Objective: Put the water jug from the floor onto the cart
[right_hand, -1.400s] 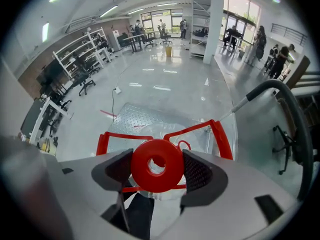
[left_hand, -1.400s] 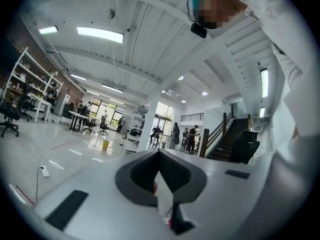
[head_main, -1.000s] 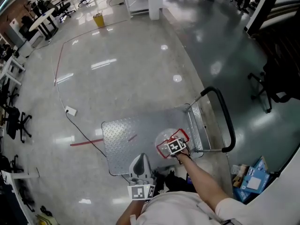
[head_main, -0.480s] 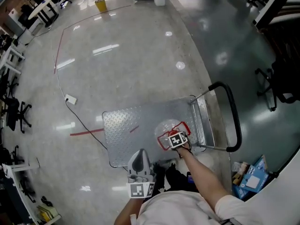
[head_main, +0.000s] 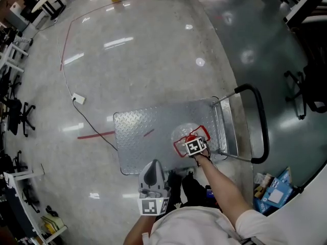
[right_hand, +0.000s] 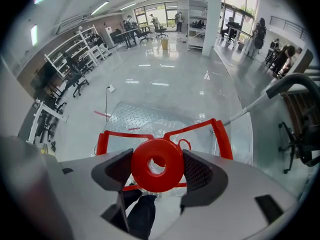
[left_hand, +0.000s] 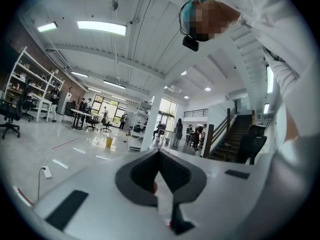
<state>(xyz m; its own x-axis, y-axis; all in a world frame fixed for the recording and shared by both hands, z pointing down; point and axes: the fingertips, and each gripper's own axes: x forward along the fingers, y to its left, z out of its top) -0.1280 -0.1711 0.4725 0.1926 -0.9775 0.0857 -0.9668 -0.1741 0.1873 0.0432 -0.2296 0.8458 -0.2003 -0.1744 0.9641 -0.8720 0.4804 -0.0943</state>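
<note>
The water jug (head_main: 183, 135) is gripped at its red cap (right_hand: 144, 175), w/ the right gripper (right_hand: 157, 161) jaws clamped on either side of it. The jug is seen over the cart (head_main: 143, 131) deck, at the end by the cart's handle (head_main: 260, 121); whether it's resting on the deck can't be told. The left gripper (left_hand: 160, 156) is held just off the cart's near edge, aimed upward, jaws pressed together w/ nothing between.

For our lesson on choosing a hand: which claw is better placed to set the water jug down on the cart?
Right. The right claw is shut on the red cap of the water jug, which is over the cart deck. The left claw is shut on nothing, aimed upward.
</note>
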